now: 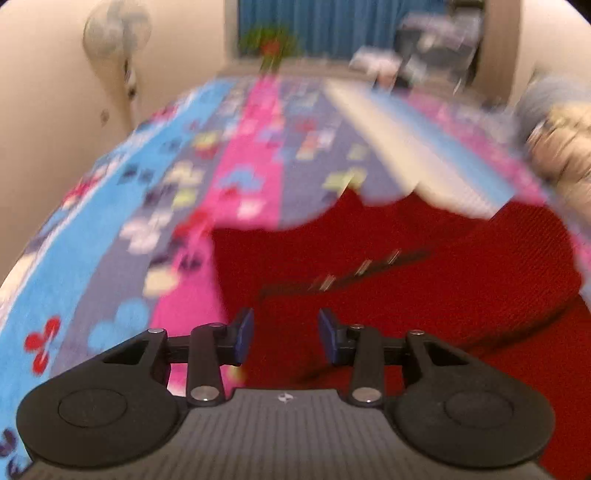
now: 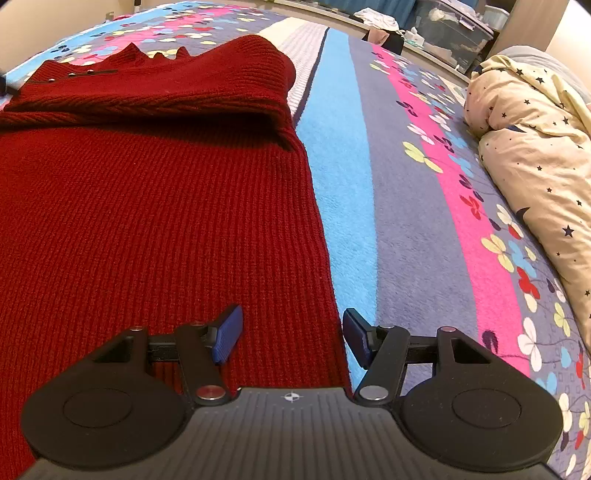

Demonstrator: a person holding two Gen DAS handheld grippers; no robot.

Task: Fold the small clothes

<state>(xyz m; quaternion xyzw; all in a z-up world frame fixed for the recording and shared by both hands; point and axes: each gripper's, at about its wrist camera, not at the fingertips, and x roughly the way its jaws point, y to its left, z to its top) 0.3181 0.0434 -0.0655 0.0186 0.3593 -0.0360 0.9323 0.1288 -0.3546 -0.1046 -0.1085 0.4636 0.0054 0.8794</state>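
Note:
A dark red knitted sweater (image 2: 147,206) lies on a bed covered by a striped flowered blanket (image 2: 406,206). One part of it is folded over at the far end (image 2: 207,81). My right gripper (image 2: 291,334) is open and empty, its jaws straddling the sweater's right edge near the hem. In the blurred left wrist view the sweater (image 1: 406,273) shows a dark trim line with small pale buttons (image 1: 343,275). My left gripper (image 1: 286,336) is open and empty, just above the sweater near its left edge.
A cream duvet with stars (image 2: 532,147) is bunched at the right of the bed. Storage boxes and clothes (image 2: 443,26) stand beyond the far edge. A fan (image 1: 114,33) and a blue curtain (image 1: 332,22) are at the back wall.

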